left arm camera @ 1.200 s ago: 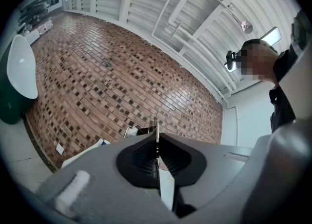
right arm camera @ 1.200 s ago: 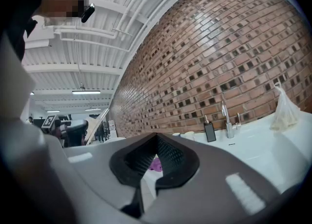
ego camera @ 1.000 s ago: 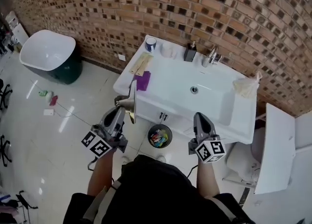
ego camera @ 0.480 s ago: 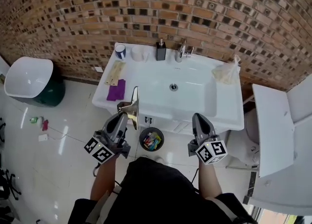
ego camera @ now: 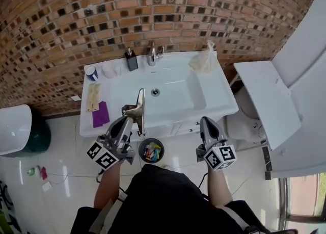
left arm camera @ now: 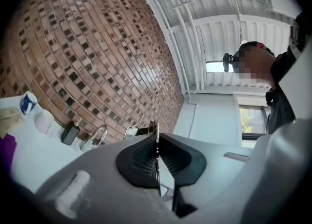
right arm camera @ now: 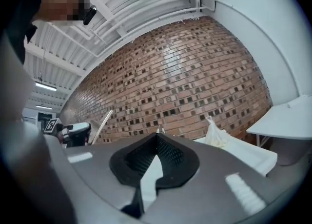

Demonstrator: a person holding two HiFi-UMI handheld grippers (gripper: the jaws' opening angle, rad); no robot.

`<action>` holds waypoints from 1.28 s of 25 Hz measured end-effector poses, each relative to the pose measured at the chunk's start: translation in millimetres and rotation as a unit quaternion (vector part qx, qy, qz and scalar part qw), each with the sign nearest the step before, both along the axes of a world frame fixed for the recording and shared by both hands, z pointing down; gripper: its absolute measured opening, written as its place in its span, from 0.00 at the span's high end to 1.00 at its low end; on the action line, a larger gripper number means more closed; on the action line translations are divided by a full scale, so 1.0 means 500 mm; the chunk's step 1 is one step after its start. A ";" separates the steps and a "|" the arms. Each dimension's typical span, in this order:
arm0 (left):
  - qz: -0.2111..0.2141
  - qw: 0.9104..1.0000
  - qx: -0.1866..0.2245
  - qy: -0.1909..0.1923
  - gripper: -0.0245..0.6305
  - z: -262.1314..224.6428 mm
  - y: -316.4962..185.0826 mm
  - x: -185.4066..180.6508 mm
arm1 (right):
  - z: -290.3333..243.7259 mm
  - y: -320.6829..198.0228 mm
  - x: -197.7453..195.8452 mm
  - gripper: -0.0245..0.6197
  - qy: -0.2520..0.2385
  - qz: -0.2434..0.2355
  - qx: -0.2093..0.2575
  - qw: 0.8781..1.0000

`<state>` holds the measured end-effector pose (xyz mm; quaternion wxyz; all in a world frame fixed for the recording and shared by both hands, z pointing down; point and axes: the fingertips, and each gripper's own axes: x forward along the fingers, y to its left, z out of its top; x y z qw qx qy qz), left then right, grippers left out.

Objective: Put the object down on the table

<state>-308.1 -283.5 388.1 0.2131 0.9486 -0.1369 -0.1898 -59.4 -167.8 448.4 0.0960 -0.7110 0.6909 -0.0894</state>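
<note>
Showing the thin metal piece (ego camera: 141, 100): a flat strip with a brass-toned bracket, upright and edge-on, held in the air in front of the person. It is just short of the white vanity top (ego camera: 114, 93) and touches nothing but the tool holding it.

- **L tool:** the left gripper (ego camera: 131, 119) has its pads pinched tight on the strip's lower part. The left gripper view shows the metal edge running straight up between the ribbed pads.
- **R tool:** the right gripper (ego camera: 206, 124) is level beside it and well apart. Its jaws are together at the tips w/ nothing between them.
- **Surface:** a purple cloth (ego camera: 100, 114) and pale wooden strips (ego camera: 93, 96) lie at the L end of the top. A cup (ego camera: 91, 73), dispenser (ego camera: 132, 60) and tap (ego camera: 154, 53) stand along the brick wall. A plastic bag (ego camera: 204, 60) sits at the R rear, w/ the basin bowl in between.
- **Surroundings:** a bin (ego camera: 151, 151) stands on the floor below the strip. A white slab (ego camera: 265, 100) is further R.

Step judged in hand: carrying to the set-down spot, approx. mid-task. To do it well:

- Aim for bare counter betw. the cloth and the bowl, not over the bin.
- Tilt the strip flat before contact, since on edge it would prob. topple or slide into the bowl.
- Lower until the counter bears it, then part the pads.
- Keep the R tool clear.
</note>
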 end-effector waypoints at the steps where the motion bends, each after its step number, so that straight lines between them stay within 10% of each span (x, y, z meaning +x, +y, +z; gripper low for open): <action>1: 0.017 1.000 -0.002 0.001 0.96 0.002 0.000 0.014 | 0.001 0.018 0.006 0.95 0.000 0.017 -0.002 1.000; 17: 0.267 0.964 -0.016 0.008 0.96 0.035 0.138 0.246 | 0.003 0.360 0.028 0.95 0.043 0.240 -0.064 0.968; 32: 0.371 0.928 -0.013 0.020 0.96 0.010 0.431 0.563 | -0.031 0.654 0.244 0.95 0.041 0.353 -0.021 0.934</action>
